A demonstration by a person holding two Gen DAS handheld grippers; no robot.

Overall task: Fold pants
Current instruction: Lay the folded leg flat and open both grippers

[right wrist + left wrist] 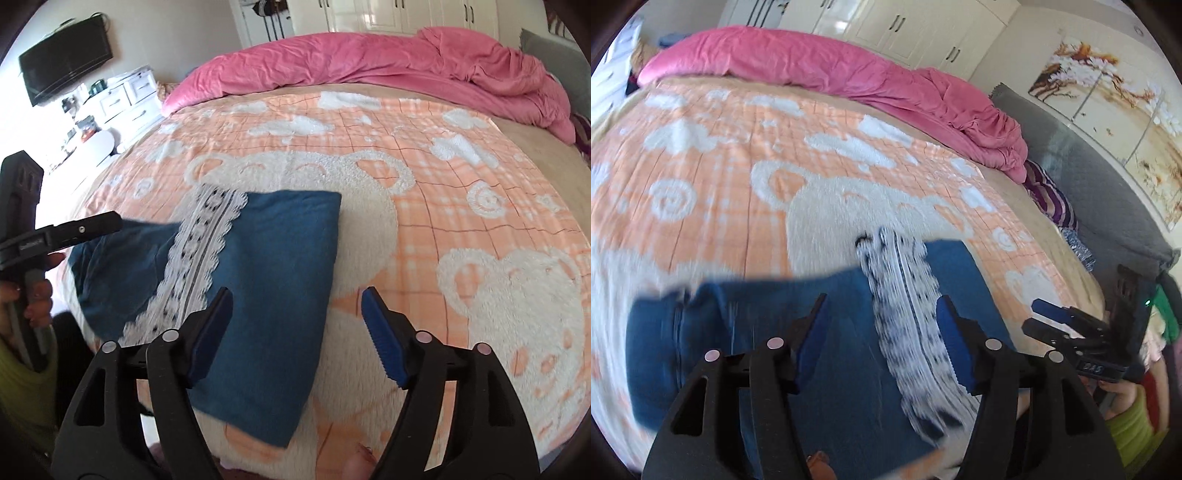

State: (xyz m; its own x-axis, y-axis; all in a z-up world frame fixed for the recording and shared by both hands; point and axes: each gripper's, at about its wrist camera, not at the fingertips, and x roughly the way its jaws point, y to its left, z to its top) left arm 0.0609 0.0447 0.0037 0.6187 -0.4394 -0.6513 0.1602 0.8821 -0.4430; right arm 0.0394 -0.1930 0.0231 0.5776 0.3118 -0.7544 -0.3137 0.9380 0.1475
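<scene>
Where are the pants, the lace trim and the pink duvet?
pants (280, 266), right wrist view, plain blue panel.
lace trim (199, 258), right wrist view, mid strip.
pink duvet (369, 62), right wrist view, middle of the bundle.

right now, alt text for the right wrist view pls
Folded blue pants with a white lace stripe lie on an orange bear-print blanket. The right gripper hangs above them, jaws open and empty; a pink duvet lies behind.

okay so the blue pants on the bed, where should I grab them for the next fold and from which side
Probably the narrow near end of the pants, coming from the bed's near edge. In the right wrist view they lie flat as a long folded strip pointing at you, lace trim along the left, so that end looks easiest to lift and carry over. Both the left gripper and right gripper are open.
</scene>
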